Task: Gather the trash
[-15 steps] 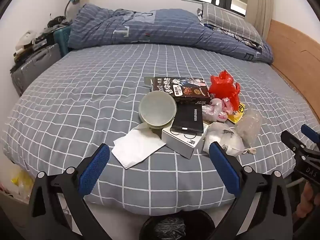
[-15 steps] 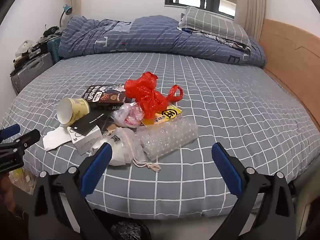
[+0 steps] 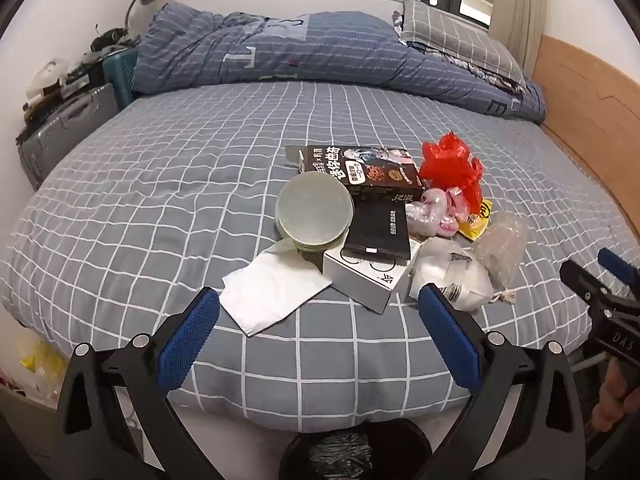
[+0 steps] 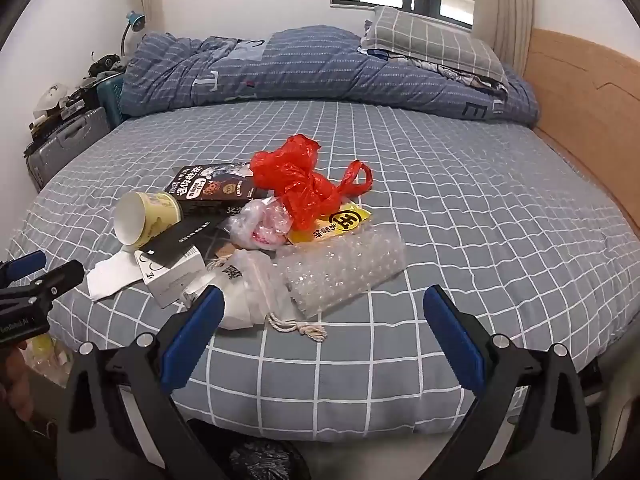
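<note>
Nearest, below the bed's edge, a black-lined bin [image 3: 356, 454] is standing on the floor, waiting; nothing readable is lying in it, so the collecting is judged barely begun. Just above it the left gripper [image 3: 318, 326] is hovering with its jaws spread as wide as they go, gripping nothing, the bare sheet showing between its blue pads. The right gripper [image 4: 320, 330] is hanging likewise, wide open and empty, off to the right of the left one.

On the bed [image 3: 160, 200], just past the left gripper, a white napkin [image 3: 272, 292] is lying flat, one corner pointing toward the bin. Beside it a white box [image 3: 368, 276] is sitting with a black box [image 3: 380, 232] on top, both running their long sides away from the edge. A drawstring pouch [image 4: 248, 292] is slumping next to them, its cord trailing toward the right gripper. The bubble wrap [image 4: 344, 268] is lying as a roll, long axis running across the right view, up to the right.

Farther in, a paper cup [image 4: 146, 218] is lying on its side, mouth facing the left gripper. Behind come a clear bag [image 4: 260, 226], a yellow wrapper [image 4: 344, 222], a red bag [image 4: 300, 180] and a dark snack box [image 3: 360, 170]. All of this is still to be picked up.
</note>
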A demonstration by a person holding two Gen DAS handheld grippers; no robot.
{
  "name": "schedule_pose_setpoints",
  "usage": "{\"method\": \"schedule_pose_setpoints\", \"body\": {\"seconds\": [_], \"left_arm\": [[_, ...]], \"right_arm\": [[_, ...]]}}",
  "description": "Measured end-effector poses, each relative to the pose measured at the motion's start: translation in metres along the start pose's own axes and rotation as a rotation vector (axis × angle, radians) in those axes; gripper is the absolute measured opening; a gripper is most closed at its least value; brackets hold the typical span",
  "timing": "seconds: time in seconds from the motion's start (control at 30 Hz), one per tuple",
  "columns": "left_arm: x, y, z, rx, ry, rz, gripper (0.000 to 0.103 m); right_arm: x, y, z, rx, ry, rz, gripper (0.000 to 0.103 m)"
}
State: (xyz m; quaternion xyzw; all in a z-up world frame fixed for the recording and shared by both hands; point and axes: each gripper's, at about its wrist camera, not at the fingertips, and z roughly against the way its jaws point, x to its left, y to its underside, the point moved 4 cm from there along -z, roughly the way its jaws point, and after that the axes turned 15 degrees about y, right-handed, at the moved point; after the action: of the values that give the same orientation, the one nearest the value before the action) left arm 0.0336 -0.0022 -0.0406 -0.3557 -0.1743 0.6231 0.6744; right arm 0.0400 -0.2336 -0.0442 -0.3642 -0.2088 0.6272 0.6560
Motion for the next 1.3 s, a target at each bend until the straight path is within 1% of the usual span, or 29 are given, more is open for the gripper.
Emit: {"method": "schedule_pose_setpoints", "body": {"seconds": [0.27, 0.43, 1.3], "left_arm": [[0.004, -0.001, -0.001, -0.003, -0.003, 0.007, 0.097], [0.010, -0.001, -0.001, -0.002, -0.002, 0.028, 0.097], [0.006, 0.000, -0.006, 0.006, -0.005, 0.029, 0.097]], "right_arm": [[0.001, 0.001, -0.005, 0.003, 0.001, 0.006, 0.096], [0.003, 0.001, -0.008, 0.007, -0.001, 0.006, 0.096], [0.003, -0.002, -0.008, -0.004, 0.029, 0.008, 0.096]]}}
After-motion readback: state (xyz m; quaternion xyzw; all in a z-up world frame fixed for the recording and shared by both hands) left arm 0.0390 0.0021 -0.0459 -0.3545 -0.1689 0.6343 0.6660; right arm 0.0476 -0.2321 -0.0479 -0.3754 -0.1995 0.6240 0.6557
